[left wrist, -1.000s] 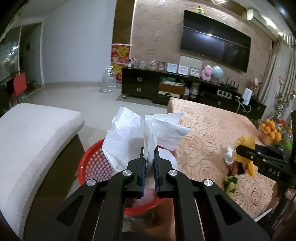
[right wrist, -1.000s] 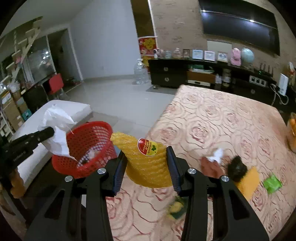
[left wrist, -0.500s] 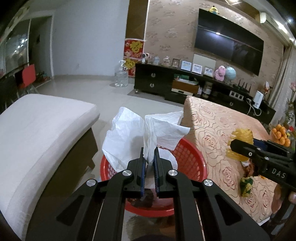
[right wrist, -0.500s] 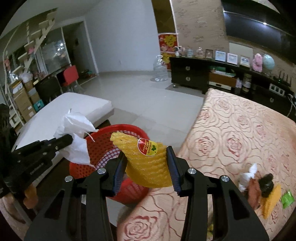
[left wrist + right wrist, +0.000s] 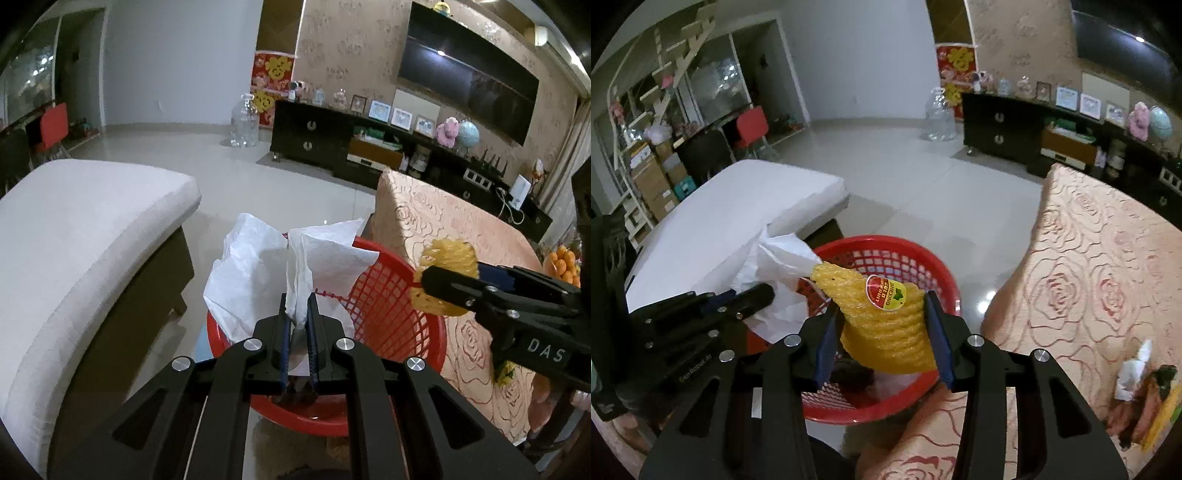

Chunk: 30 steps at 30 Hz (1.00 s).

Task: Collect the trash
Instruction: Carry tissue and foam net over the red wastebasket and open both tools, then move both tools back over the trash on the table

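left gripper (image 5: 298,314): tilted down, jaws clamp tissue (image 5: 280,266) | right gripper (image 5: 882,332): tilted down, jaws just widening, foam net (image 5: 886,321) between

Red basket (image 5: 391,295): near wall and floor mostly hidden behind white tissue (image 5: 258,269) and gripper arms, lower centre of left view. Dark lump in basket bottom (image 5: 851,373), unidentifiable. Trash pile (image 5: 1145,384) at right edge of right view, cut off, blurred; items indistinct

Left gripper (image 5: 297,295): jaws clamped tight, white tissue (image 5: 291,258) pinched between, angled downward.
Right gripper (image 5: 882,314): jaws have just been opening, yellow foam net (image 5: 886,325) between them, angled downward.
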Each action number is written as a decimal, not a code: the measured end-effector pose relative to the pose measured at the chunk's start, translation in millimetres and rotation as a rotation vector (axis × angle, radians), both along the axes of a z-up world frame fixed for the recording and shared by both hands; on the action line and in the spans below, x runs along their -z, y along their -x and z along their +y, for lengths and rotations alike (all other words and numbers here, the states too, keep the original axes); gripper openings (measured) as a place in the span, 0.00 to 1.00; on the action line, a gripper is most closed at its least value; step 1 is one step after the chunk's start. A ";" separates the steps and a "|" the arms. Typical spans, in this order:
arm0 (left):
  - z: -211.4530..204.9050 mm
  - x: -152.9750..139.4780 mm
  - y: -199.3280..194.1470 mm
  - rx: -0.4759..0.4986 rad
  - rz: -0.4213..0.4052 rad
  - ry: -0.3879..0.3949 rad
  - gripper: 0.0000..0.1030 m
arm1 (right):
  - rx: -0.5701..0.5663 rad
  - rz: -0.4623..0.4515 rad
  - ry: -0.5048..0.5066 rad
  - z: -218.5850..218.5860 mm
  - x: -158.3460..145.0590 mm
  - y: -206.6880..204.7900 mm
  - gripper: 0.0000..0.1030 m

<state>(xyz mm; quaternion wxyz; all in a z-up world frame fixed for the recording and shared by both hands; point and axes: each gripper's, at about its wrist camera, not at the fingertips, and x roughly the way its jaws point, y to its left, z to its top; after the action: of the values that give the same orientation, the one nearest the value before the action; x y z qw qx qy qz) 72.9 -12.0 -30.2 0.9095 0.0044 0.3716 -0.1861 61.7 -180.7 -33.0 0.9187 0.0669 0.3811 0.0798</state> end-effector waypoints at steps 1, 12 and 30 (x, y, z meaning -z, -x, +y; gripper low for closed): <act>0.4 1.4 -1.4 0.001 0.004 -0.001 0.08 | -0.003 0.010 -0.007 1.1 2.9 -2.7 0.47; 8.1 8.7 -5.4 -0.020 0.030 0.006 0.53 | 0.018 0.042 -0.063 -1.7 18.6 -6.1 0.73; 20.9 -12.0 13.6 -0.061 -0.033 0.017 0.66 | 0.065 -0.042 0.010 -16.4 3.5 26.5 0.75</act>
<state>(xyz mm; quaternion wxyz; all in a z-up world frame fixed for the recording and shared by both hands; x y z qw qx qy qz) 59.3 8.9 -18.2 0.9208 -0.0116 0.3550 -0.1611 35.1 -197.1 -36.5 0.9289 0.0727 0.3597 0.0494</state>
